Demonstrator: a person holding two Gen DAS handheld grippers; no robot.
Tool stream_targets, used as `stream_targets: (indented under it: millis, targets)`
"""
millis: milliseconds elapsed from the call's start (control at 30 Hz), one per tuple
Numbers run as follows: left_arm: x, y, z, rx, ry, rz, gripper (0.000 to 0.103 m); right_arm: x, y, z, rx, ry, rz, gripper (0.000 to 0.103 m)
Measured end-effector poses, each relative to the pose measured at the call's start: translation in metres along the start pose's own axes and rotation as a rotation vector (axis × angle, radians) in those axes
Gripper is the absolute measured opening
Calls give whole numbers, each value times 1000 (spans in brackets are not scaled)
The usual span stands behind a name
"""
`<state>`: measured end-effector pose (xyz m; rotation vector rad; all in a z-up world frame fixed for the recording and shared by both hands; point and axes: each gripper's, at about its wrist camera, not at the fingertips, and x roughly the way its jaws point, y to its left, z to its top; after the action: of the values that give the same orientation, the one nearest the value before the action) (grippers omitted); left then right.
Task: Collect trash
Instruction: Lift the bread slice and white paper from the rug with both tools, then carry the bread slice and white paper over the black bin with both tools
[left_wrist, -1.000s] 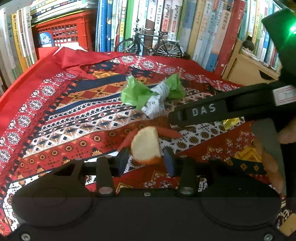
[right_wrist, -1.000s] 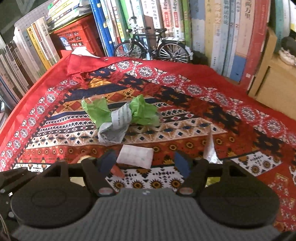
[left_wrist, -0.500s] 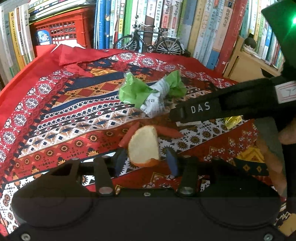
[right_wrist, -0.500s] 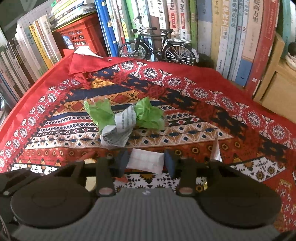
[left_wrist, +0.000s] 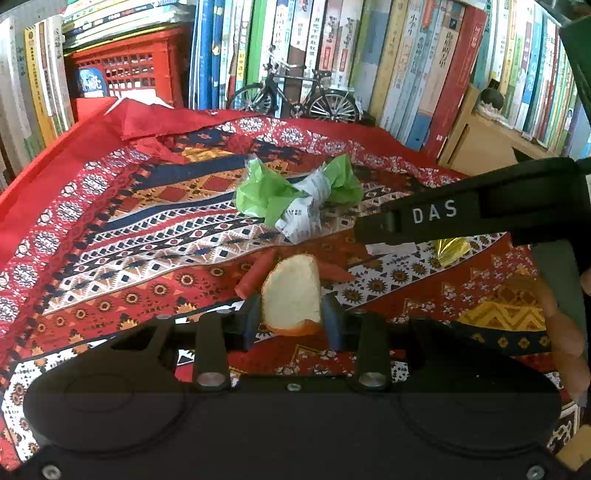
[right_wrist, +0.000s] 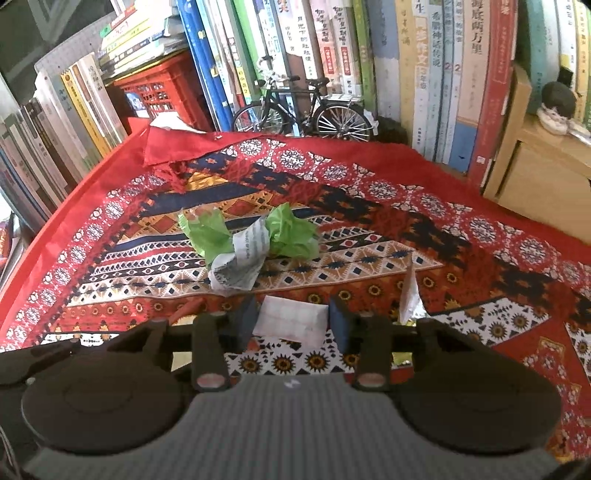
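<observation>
A cut piece of bread stands between the fingers of my left gripper; its jaws are closing and the pads touch both sides of the bread. Two red sticks lie just behind the bread. My right gripper is shut on a folded white paper, low over the patterned cloth. Its black body crosses the right side of the left wrist view. A crumpled green and white paper wad lies further back in the middle.
A gold wrapper and an upright clear wrapper lie to the right. Behind the cloth stand a model bicycle, a red crate and rows of books. A wooden cabinet is at the right.
The right gripper's jaws have come in from wide apart onto the white paper. The left gripper's jaws have drawn in against the bread. Neither hand has shifted much.
</observation>
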<state>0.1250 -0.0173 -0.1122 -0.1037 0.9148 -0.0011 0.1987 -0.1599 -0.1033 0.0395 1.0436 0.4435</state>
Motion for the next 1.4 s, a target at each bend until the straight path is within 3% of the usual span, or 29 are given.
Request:
stream_targets:
  millis: [433, 1400]
  targets:
    - [-53, 11, -12, -33, -56, 18, 34, -45, 22, -12, 18, -41, 3, 47]
    - [-219, 43, -105, -97, -164, 51, 33, -169, 109, -96, -39, -129, -10, 47]
